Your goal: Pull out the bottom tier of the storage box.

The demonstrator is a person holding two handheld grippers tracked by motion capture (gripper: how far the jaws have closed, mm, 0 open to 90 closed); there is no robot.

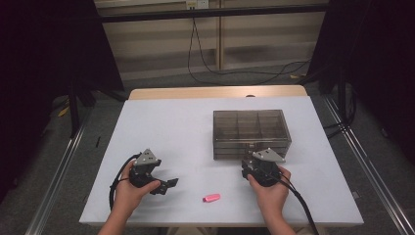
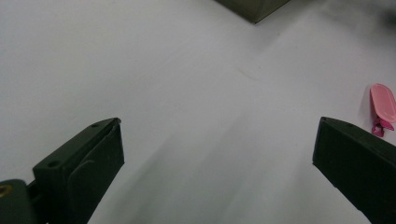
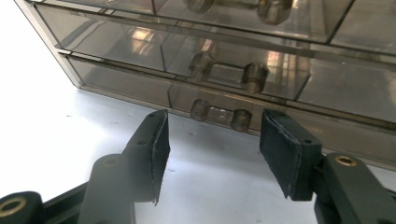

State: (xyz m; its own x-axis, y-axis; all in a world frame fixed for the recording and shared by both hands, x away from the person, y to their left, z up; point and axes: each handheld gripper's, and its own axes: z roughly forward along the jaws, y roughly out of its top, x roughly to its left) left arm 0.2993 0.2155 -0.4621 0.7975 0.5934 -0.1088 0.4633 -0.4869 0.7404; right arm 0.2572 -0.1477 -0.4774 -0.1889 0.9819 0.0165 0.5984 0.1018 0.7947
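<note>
The right gripper hovers just above the white worktop, its fingers apart. Between their tips, just beyond, sits the bottom drawer's handle (clear smoky plastic) on the drawer box, untouched.

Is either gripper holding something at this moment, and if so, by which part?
Nothing is held. The right gripper is open just before the bottom drawer handle of the drawer box; the left gripper is open over bare table.

High view: above the near table edge, looking forward, down. Left gripper view: low, skimming the tabletop. Right gripper view: close against the drawer box, shared with the high view.
</note>
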